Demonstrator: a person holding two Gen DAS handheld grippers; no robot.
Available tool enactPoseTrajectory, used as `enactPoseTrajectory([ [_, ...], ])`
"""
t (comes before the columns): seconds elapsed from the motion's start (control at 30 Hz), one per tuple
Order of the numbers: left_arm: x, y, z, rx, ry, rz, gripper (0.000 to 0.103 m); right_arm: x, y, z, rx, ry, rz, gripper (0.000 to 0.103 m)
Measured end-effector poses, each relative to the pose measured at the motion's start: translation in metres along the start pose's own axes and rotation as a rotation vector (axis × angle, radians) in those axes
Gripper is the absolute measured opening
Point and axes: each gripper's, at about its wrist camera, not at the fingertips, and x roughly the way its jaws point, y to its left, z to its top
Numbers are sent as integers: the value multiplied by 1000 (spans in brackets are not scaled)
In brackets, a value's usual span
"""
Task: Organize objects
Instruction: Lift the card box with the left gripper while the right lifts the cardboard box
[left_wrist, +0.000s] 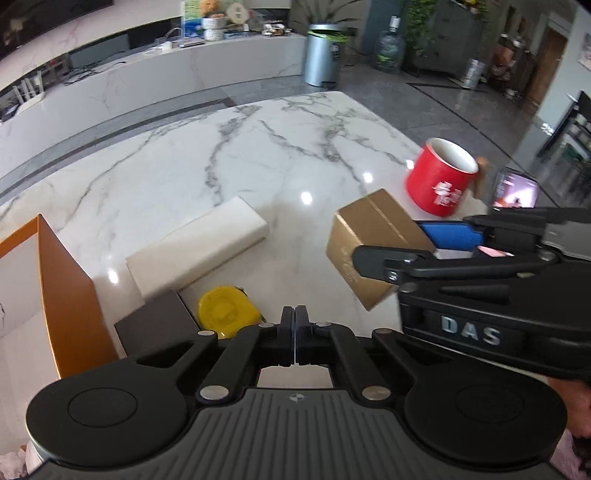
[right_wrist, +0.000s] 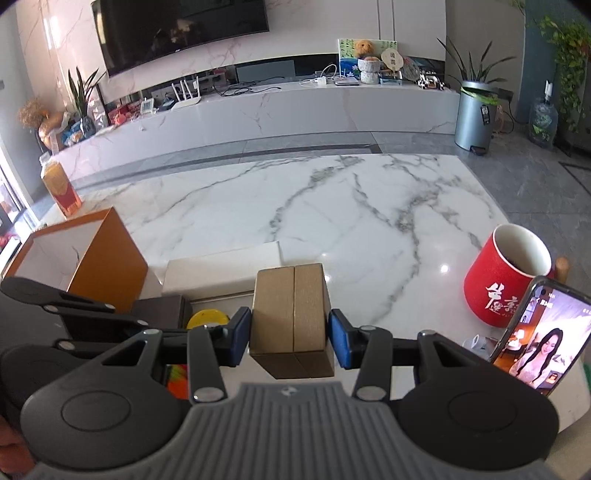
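Trouble ahead, maybe. Right tongs (right_wrist: 290, 341) pinched tight on gold box (right_wrist: 291, 325), up off table (right_wrist: 332, 206). Left tongs (left_wrist: 295, 338) squeezed together, nothing inside. Could slip and drop on yellow tape measure (right_wrist: 207, 319) at nine o'clock, or bump red cup (right_wrist: 506, 280) at two o'clock.

In the right wrist view the cardboard box (right_wrist: 291, 319) sits bottom centre between the right gripper (right_wrist: 290, 338) pads; the flat box (right_wrist: 225, 271) lies behind it; the open box (right_wrist: 107, 254) stands left; the mug (right_wrist: 498, 284) and phone (right_wrist: 539, 332) stand right.
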Motion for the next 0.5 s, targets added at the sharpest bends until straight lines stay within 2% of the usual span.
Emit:
enactPoseTrajectory([
  [0.1, -5, -7, -11, 50, 10, -26, 8, -5, 3, -9, -16, 23, -10, 47],
  [0.27, -10, -29, -40, 200, 6, -74, 47, -6, -2, -33, 22, 104, 31, 47],
  [0.43, 0, -51, -61, 325, -7, -92, 71, -8, -12, -51, 62, 129, -2, 48],
  [0.5, 11, -55, -64, 345, -2, -95, 76, -7, -18, -55, 78, 139, -4, 48],
])
